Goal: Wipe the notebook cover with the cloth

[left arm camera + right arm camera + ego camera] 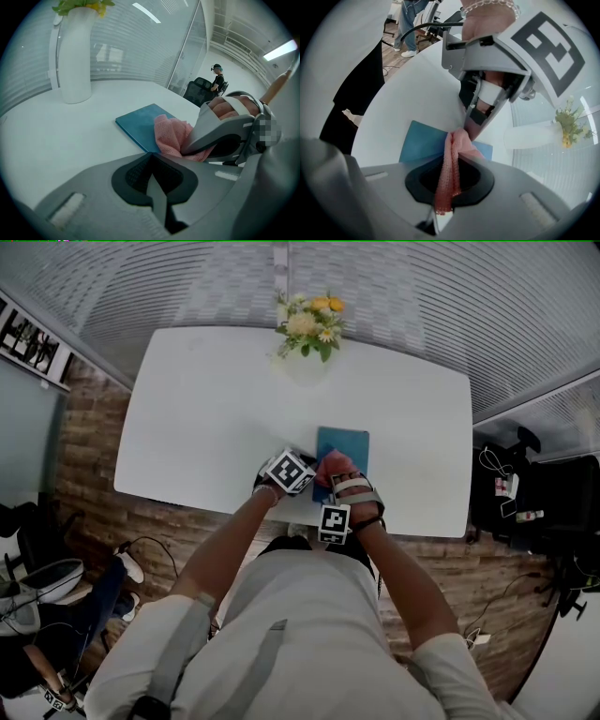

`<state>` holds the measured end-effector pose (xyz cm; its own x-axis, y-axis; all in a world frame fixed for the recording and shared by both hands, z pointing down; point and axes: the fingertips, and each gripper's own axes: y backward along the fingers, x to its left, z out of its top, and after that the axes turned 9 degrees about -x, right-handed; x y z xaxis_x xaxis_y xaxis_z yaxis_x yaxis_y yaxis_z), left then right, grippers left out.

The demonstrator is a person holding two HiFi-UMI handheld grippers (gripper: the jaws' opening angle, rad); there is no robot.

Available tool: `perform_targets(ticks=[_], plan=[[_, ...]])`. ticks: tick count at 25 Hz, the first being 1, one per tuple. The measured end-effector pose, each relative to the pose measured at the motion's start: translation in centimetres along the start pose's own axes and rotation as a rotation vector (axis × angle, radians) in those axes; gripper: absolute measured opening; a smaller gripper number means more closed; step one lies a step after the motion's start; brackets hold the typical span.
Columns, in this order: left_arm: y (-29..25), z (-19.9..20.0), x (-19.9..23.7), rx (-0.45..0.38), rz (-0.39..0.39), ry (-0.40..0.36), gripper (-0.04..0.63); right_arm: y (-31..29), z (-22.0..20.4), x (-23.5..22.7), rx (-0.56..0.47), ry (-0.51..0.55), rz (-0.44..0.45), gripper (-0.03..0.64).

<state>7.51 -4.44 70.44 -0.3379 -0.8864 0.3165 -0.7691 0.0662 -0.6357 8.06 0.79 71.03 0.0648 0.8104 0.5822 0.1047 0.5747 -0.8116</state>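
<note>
Over the white worktop (216, 418), the left hand-held gripper (151, 157) is clenched on nothing, its tips just beside the pink cloth (457, 143). The blue notebook (422, 143) lies flat near the worktop's front edge, well apart from the white vase (75, 56) of flowers. The cloth is bunched over the notebook's near end, pinched between the jaws of the right hand-held gripper (451, 161).

I see the notebook (138, 123) closed and lying flat on the white worktop (216, 418), near its front edge, teal cover up. The cloth (449, 173) is pink with an open mesh weave. It is bunched into a narrow fold, pinched in the right tongs (443, 212), and its free end rests on the cover's near corner.
</note>
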Motion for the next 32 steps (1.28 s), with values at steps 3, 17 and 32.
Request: perform_targets(ticks=[3,17,32], plan=[[-0.1,0.0,0.1,0.001,0.0,0.0,-0.005,0.0,0.0,0.1,-0.003,-0.002,0.004,0.003],[-0.1,-0.1,0.1,0.002,-0.001,0.001,-0.005,0.4,0.4,0.9,-0.012,-0.021,0.011,0.003],[0.0,-0.1,0.0,0.002,-0.002,0.003,-0.005,1.2,1.0,1.8,-0.022,-0.024,0.016,0.003]])
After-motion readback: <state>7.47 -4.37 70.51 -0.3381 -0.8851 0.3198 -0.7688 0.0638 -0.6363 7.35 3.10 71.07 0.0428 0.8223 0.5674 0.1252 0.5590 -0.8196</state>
